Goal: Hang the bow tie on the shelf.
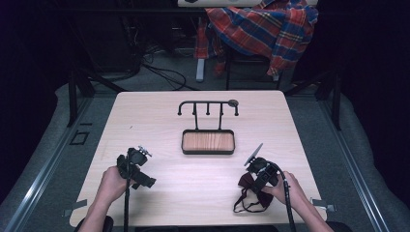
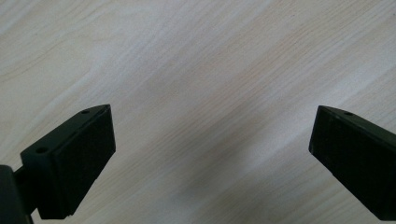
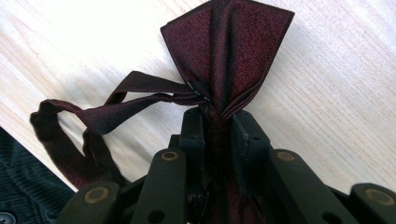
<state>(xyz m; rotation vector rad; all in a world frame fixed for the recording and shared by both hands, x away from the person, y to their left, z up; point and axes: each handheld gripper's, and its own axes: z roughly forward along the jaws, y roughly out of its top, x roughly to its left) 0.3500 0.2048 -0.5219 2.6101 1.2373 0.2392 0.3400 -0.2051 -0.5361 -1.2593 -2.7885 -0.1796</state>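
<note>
Two hand-held grippers: both low over the tabletop (image 1: 159, 116).
Right hand-held gripper (image 3: 219, 126): jaws pinched on the knot of the dark red bow tie (image 3: 224, 51), near edge, strap trailing.
Left hand-held gripper (image 2: 210, 140): jaws wide apart, holding nothing, likely waiting.
Hook stand (image 1: 208, 104): far centre, probably the destination.

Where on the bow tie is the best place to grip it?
At its narrow centre knot, coming from above. The bow tie lies flat and its wings pinch in there, giving a firm, slim waist. The right claw is closed on that spot.
</note>
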